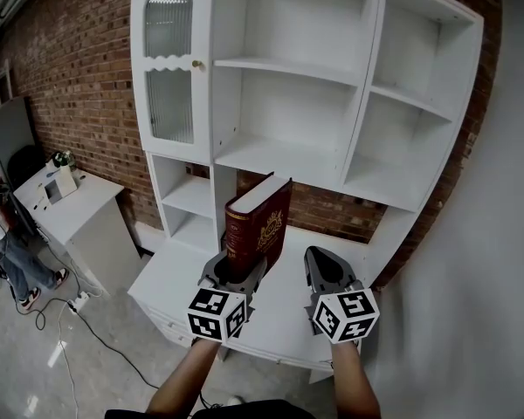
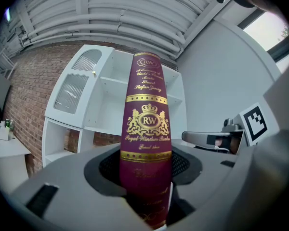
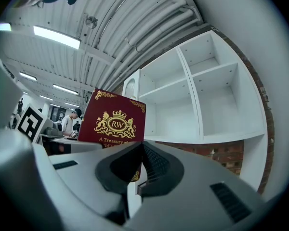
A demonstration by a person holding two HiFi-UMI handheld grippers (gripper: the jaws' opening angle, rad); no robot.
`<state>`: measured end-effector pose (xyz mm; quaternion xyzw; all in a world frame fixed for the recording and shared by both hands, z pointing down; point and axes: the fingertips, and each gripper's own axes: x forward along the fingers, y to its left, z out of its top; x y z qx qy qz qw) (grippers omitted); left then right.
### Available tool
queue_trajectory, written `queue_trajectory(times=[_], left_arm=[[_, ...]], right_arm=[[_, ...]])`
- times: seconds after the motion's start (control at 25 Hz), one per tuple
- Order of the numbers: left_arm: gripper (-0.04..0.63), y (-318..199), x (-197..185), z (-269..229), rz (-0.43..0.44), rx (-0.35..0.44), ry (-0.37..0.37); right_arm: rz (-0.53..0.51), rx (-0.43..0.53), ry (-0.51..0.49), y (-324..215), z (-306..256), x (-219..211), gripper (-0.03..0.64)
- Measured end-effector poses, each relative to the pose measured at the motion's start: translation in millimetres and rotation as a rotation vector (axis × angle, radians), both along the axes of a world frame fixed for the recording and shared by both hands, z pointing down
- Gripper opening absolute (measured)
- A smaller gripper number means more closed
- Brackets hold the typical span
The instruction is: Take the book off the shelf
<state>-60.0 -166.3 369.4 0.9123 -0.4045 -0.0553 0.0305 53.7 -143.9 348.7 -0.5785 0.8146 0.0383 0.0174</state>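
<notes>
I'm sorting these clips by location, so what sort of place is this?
Probably a workshop or lab space rather than a home: a bare brick wall, exposed pipes and strip lights overhead, and a work desk standing beside the white shelf unit.

You are standing in what is looking like a lab or studio workspace: a brick wall (image 1: 70, 85) is backing the white shelf unit (image 1: 288, 64), ceiling pipes (image 3: 149, 23) and strip lights (image 3: 55, 36) are running overhead, and cables (image 1: 94, 332) are trailing beside a desk (image 1: 83, 203).
</notes>
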Motion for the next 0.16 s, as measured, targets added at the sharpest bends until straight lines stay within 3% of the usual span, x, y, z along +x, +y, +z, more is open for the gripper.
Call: queue_trajectory(times=[0.16], left_arm=[[0.23, 1.7, 0.5, 0.2, -0.002, 0.001, -0.001]], right_arm=[[-0.003, -0.002, -0.001, 1.6, 1.8, 0.6, 0.018]])
